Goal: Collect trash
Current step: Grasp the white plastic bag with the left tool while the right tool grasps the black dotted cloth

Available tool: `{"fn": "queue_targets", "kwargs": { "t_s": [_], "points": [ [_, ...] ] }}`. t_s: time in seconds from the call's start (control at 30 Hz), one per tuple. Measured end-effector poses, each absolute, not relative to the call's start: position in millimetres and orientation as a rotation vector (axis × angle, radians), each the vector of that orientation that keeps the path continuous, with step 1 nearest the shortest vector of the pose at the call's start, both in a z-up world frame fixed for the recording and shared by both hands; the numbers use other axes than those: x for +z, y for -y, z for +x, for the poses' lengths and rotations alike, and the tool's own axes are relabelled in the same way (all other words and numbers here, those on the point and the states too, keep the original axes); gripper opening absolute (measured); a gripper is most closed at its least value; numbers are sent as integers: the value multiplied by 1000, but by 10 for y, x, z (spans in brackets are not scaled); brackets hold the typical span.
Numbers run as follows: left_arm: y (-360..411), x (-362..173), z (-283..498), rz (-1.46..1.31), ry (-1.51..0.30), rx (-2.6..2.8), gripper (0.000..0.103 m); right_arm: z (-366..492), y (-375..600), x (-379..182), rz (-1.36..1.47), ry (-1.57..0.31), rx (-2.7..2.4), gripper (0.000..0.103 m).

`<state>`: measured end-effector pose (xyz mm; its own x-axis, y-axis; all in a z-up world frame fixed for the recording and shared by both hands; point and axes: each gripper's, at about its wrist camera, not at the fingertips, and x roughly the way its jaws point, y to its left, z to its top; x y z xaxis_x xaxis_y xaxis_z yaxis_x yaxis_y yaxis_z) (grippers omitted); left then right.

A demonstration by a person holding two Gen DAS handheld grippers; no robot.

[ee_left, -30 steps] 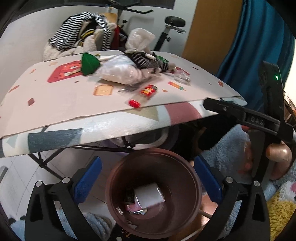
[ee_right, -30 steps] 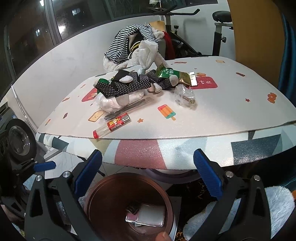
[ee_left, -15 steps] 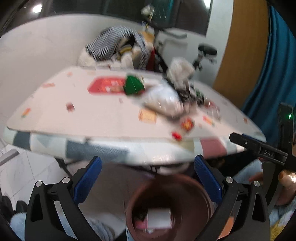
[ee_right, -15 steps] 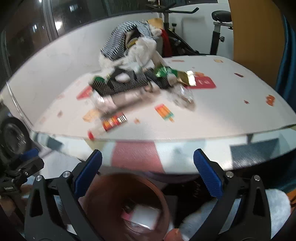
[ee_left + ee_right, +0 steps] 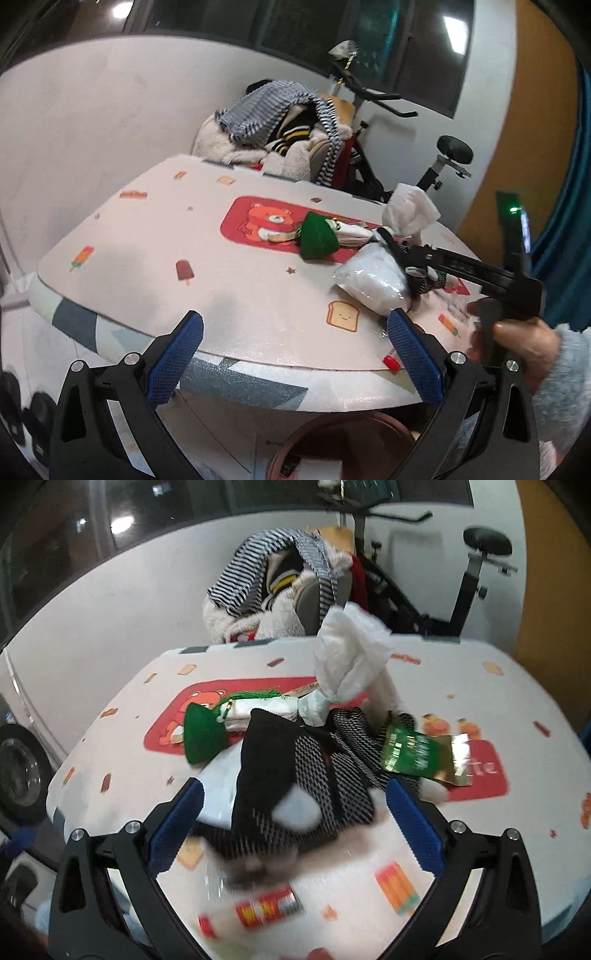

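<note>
Trash waits on our table [image 5: 155, 266], mid-frame: green pouch [image 5: 203, 734], black sock [image 5: 291, 779], red-capped tube [image 5: 255, 910] at the bottom. Our left gripper [image 5: 295, 354] and right gripper [image 5: 295, 827] are wide and empty. We think the tube comes next, into the brown bin [image 5: 343, 443] low in frame.

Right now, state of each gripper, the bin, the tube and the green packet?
Left gripper: open, empty, short of the table edge.
Right gripper: open, empty, over the clutter.
Bin: below the table edge, upright.
Tube: lying flat, red cap on.
Green packet: lying on the cloth.
</note>
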<state>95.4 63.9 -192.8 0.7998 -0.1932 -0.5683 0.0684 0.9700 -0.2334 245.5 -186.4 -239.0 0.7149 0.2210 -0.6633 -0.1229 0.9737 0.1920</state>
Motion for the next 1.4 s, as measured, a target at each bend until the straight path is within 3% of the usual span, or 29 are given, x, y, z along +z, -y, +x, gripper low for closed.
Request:
{"fn": "queue_targets", "kwargs": {
  "t_s": [0.1,0.13,0.2,0.23,0.3,0.33,0.43,0.5,0.7,0.77,0.93,1.4],
  "points": [
    [-686,-2001,1002,-236,-676,-137,97,2639,1825,-2533,147,-807,202,93],
    [-696,-2024,1020,-243,-688,-132,97,2665,1824,-2567,143,-821,206,81],
    [-724,-2067,1060,-269,-707,-135,97,2668,1873,-2569,161,-821,227,71],
    [-735,-2085,1080,-282,-715,-137,97,2648,1898,-2537,171,-808,234,52],
    [-736,-2118,1125,-303,-732,-146,96,2565,2001,-2388,210,-755,253,26],
    [-731,-2127,1146,-310,-736,-151,88,2507,2055,-2308,232,-724,273,22],
    [-672,-2168,1239,-333,-772,-167,66,2295,2213,-2037,251,-612,293,19],
    [-604,-2192,1312,-358,-797,-191,57,2126,2342,-1898,274,-558,297,19],
    [-280,-2199,1574,-368,-826,-285,55,1733,2563,-1973,245,-556,272,19],
    [-135,-2187,1670,-338,-834,-325,56,1642,2630,-2062,263,-573,261,19],
    [217,-2141,1853,-251,-824,-372,84,1496,2767,-2241,306,-596,221,19],
    [698,-2245,2337,-52,-876,-350,97,1448,2908,-2304,331,-571,202,19]
  ]
}}
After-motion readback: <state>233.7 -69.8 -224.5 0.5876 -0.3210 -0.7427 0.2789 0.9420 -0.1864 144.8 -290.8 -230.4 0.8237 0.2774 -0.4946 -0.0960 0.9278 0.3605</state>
